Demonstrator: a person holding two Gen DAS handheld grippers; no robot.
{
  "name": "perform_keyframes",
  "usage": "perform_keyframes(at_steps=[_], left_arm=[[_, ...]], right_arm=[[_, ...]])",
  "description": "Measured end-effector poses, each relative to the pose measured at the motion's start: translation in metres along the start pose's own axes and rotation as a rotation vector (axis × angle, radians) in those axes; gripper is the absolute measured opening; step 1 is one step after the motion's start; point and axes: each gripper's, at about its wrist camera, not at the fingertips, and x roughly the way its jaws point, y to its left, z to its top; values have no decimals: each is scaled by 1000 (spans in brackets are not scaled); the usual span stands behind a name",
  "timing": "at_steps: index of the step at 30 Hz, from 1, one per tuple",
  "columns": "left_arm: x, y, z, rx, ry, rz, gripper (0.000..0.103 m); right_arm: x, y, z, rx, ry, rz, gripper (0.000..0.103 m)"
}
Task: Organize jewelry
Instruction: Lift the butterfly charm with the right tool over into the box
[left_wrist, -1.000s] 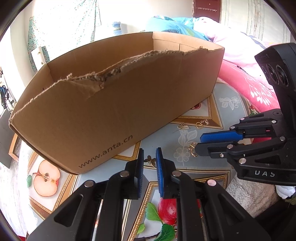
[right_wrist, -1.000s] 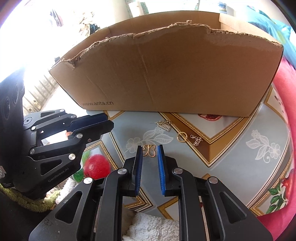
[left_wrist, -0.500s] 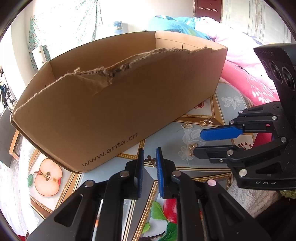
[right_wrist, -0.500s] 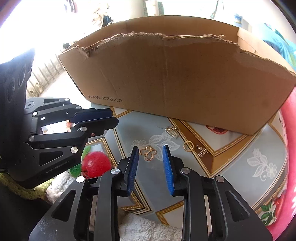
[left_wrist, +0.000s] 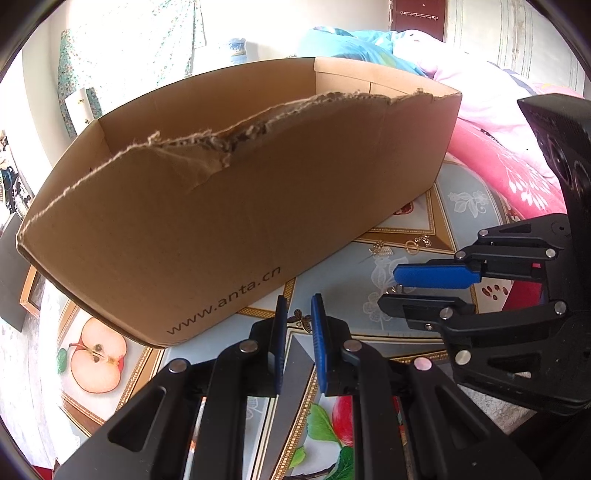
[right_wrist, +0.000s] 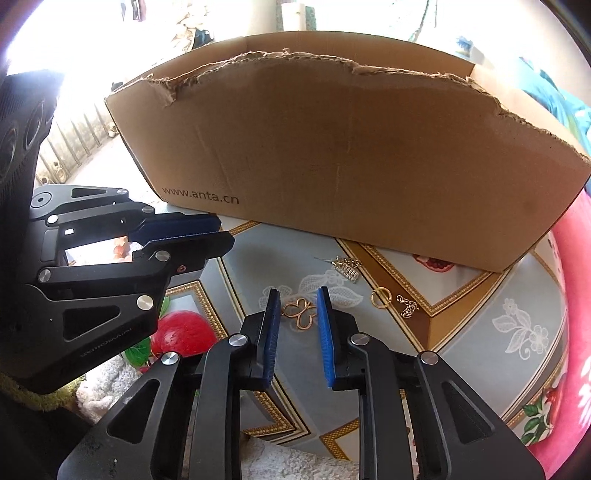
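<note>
A gold clover-shaped piece (right_wrist: 301, 314) lies on the tablecloth between the blue pads of my right gripper (right_wrist: 298, 299). The jaws are closing, and a thin gap still shows on each side of the piece. From the left wrist view, the right gripper (left_wrist: 388, 291) reaches in low from the right. My left gripper (left_wrist: 298, 306) hovers with a narrow gap and nothing clamped; a small dark butterfly charm (left_wrist: 300, 319) lies on the cloth just past its tips. A comb-like piece (right_wrist: 347, 267), a gold ring (right_wrist: 380, 297) and a short chain piece (right_wrist: 406, 304) lie nearer the cardboard box (right_wrist: 351, 166).
The torn-rimmed box (left_wrist: 221, 206) stands open-topped right behind the jewelry and fills the back of both views. The fruit-patterned tablecloth (right_wrist: 480, 314) covers the table. Pink bedding (left_wrist: 517, 173) lies to the right. The left gripper (right_wrist: 221, 236) crowds the right one's left side.
The right gripper moved forward and down over the gold clover piece, which now sits between its fingers; its jaws widened, then narrowed. The left gripper stayed put.
</note>
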Motion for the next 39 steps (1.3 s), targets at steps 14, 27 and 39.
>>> perform_keyframes(at_steps=[14,27,39], left_arm=[[-5,-3,-1,3,-5,14,12],[-58,1,8,-15,-102,-82,12],[-126,24,73,46,-269,-118,12]], right_arm=[[1,-53,0,96,-15,71,18],[-62,-70,1,104,-146,90,18],[-136,-80,63,30,-363,110,18]])
